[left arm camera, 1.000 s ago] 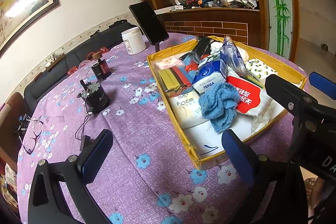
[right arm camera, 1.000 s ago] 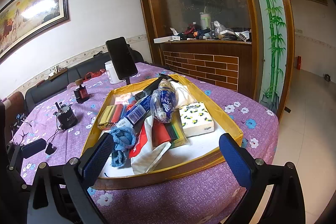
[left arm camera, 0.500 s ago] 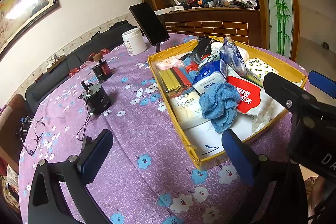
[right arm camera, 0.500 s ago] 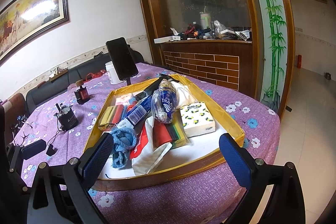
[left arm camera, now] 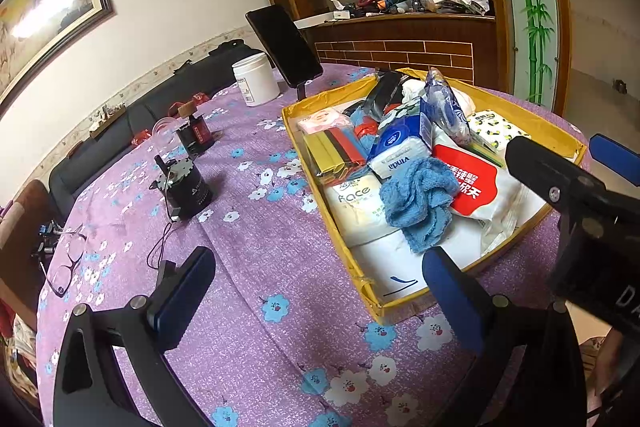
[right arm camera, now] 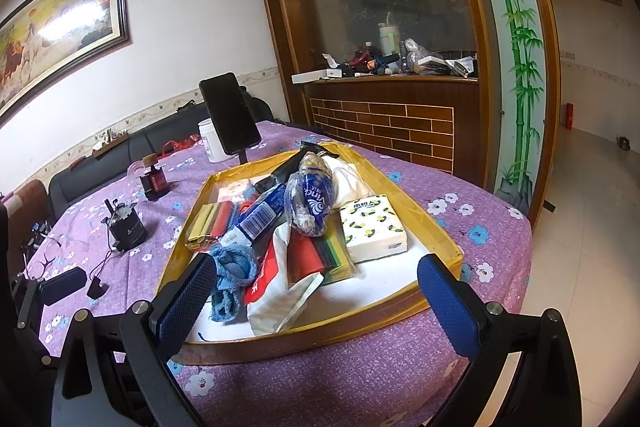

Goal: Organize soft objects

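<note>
Honestly not much is changed from a second ago: both views are framed almost the same, with only a tiny drift noticed in the left wrist picture, and nothing in the tray has been shifted. The left gripper [left arm camera: 316, 291] is held above the purple flowered tabletop [left arm camera: 256, 267] with its jaws spread wide and nothing between them. The right gripper [right arm camera: 316, 301] is likewise kept wide open and empty, hung over the near edge of the yellow tray [right arm camera: 440, 235]. All the soft stuff is piled inside that tray: a crumpled blue towel [left arm camera: 420, 203] near the front, lying on a white "face" tissue pack [left arm camera: 356, 203], with a red-and-white bag [left arm camera: 476, 183] right beside it. A blue Vinda tissue pack [left arm camera: 400, 147] is seen behind the towel, a clear Vinda bag [right arm camera: 310, 199] is propped on top of the heap, and a lemon-print tissue pack [right arm camera: 372, 229] is set on the right side. Outside the tray, a dark phone [right arm camera: 230, 115] on a stand, a white jar [left arm camera: 256, 79] and a small black device [left arm camera: 186, 187] are left on the tabletop.
</note>
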A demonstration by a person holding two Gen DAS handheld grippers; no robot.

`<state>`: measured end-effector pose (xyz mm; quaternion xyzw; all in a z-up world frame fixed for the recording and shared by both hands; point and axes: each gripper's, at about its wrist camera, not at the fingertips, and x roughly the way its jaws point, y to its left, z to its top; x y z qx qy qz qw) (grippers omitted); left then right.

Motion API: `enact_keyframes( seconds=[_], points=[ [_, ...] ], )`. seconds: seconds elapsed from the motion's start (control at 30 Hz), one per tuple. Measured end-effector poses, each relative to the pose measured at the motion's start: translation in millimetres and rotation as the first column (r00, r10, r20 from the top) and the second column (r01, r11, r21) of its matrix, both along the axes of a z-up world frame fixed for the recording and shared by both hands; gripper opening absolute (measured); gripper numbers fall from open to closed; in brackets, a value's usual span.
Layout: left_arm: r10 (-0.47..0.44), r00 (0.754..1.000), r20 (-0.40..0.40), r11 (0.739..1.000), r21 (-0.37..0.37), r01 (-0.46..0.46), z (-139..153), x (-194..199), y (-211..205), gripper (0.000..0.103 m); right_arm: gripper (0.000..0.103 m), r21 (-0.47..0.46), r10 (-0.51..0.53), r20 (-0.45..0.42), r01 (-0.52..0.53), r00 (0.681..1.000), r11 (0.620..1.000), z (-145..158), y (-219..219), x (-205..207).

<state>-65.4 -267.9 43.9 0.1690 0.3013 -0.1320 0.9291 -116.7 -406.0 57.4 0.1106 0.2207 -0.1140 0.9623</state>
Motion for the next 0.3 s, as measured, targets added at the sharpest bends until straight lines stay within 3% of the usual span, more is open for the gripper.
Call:
enact_keyframes(
  seconds=[0.3],
  points=[
    [-0.009,1.000,-0.004,1.000,-0.004,0.009,2.0,0.2,4.8,0.103,0.102,0.008,-0.004,0.003,0.004,1.000,1.000,-1.1,-3.0,-1.6]
  ],
)
